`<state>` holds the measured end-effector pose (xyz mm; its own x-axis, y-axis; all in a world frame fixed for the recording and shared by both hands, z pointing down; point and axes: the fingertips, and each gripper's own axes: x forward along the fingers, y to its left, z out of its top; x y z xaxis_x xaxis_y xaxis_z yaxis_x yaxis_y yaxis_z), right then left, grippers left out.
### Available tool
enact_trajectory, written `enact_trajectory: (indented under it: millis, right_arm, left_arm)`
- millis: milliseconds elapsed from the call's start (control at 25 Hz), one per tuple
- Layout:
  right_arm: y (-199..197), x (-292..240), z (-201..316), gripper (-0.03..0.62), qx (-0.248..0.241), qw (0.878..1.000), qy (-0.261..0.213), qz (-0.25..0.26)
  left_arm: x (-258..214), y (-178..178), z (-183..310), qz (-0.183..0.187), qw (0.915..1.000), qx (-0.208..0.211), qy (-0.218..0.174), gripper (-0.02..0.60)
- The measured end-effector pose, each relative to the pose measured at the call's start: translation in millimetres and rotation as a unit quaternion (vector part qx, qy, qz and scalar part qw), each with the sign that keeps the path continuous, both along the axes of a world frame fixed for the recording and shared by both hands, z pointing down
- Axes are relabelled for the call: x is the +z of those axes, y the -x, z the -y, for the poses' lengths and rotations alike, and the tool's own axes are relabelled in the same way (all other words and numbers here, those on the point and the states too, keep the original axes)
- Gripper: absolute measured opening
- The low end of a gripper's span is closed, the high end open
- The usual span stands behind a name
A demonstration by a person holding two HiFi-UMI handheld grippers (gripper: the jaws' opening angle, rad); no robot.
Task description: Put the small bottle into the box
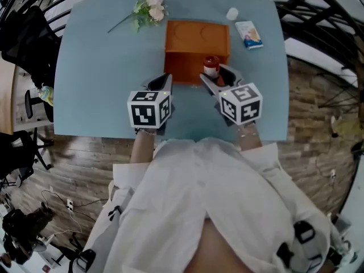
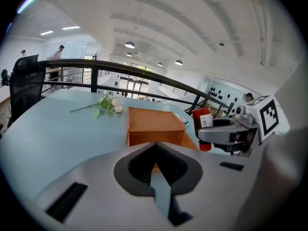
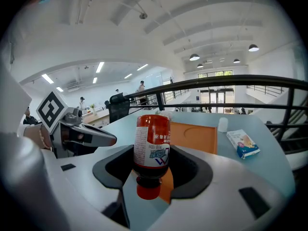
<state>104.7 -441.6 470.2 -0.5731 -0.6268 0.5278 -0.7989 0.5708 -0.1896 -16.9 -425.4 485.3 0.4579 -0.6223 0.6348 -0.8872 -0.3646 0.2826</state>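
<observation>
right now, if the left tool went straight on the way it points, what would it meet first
Probably the near wall of the orange box, close ahead of the left tool; nothing shows between them.

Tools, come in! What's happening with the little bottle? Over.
Left tool shut, empty. Right tool shut on small bottle, cap down, by the box's near edge. Not in yet. Nothing blocking.

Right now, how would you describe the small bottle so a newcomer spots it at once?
On the light blue table, find the orange box at the centre. At its near right corner the right tool grips the small bottle: dark red with a white label, red cap down, the only thing held in a tool.
</observation>
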Motion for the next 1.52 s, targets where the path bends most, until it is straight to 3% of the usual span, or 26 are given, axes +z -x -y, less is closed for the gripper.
enact_trajectory:
  millis: [360,640,1080,1520]
  right_arm:
    - [1.3,20.6,11.5,0.215,-0.029,0.998,0.026,-0.052]
    - [12.5,45.3,24.1,0.215,-0.075,0.991,0.039,-0.101]
    - [29.4,86.2,27.6,0.215,-0.176,0.963,0.089,-0.181]
    - [26.5,127.5,32.8,0.215,-0.206,0.937,0.138,-0.247]
  left_arm:
    - [20.4,-4.2,2.5,-0.027,0.9993,0.005,0.024,0.005]
    - [40.5,-3.5,-8.9,-0.027,0.9987,0.003,0.043,0.005]
    - [62.2,5.6,-16.1,-0.049,0.9962,-0.011,0.072,0.005]
    - [68.0,5.7,-16.2,-0.071,0.9941,-0.026,0.077,0.005]
